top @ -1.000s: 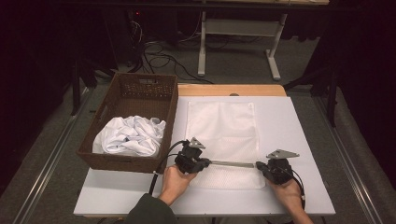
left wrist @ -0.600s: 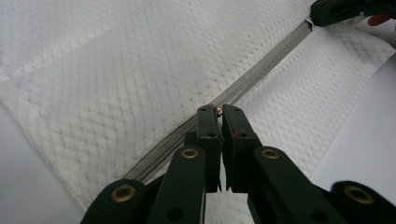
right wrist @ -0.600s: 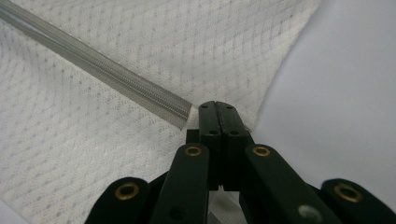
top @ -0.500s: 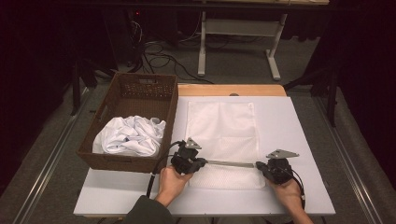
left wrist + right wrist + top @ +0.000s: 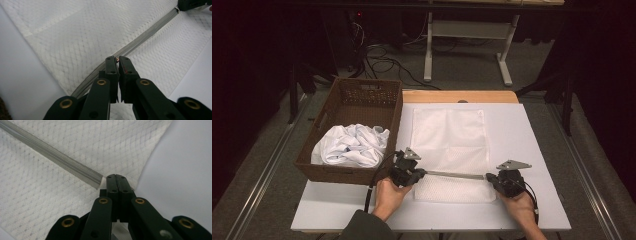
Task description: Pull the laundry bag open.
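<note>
A white table (image 5: 542,150) takes up the lower middle of the high view, with a strip of bare wood (image 5: 459,96) along its far edge. Grey carpeted floor (image 5: 462,70) lies around and beyond it. Black cables (image 5: 382,62) sprawl over the floor at upper left of centre. At top centre stands a white metal frame (image 5: 467,35) on two legs. Metal rails (image 5: 262,175) run diagonally at both sides. The upper corners and edges are very dark.

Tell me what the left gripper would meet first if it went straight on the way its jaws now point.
Probably the right gripper: the left gripper points along the grey zipper strip of the white mesh laundry bag, toward those black jaws at the strip's far end; depth is unclear.
</note>
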A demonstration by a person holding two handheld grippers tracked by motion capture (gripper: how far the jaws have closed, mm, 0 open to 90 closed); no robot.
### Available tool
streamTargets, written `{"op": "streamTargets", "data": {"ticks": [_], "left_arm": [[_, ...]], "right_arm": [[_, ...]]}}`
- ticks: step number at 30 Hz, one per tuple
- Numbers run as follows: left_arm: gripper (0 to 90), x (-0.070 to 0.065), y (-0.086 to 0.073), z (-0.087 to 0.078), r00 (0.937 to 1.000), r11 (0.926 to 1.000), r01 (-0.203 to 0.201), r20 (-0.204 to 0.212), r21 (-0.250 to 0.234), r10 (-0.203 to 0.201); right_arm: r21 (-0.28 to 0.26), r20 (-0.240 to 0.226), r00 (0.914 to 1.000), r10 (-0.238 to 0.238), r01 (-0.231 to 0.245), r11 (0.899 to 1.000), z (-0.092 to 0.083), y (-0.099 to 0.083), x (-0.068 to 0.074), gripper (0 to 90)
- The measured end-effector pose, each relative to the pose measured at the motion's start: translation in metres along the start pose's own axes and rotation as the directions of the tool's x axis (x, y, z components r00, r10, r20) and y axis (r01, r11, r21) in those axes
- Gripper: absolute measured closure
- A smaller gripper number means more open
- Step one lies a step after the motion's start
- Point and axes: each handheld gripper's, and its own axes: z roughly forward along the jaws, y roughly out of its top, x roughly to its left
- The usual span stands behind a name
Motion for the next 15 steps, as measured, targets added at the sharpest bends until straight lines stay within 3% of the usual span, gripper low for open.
{"op": "streamTargets", "data": {"ticks": [15], "left_arm": [[86.1,0.009,-0.013,-0.019,0.9981,0.9995,0.012,-0.06,-0.028,-0.014]], "right_arm": [[0.008,0.002,1.0,-0.003,0.003,1.0,0.0,0.0,0.0,90.0]]}}
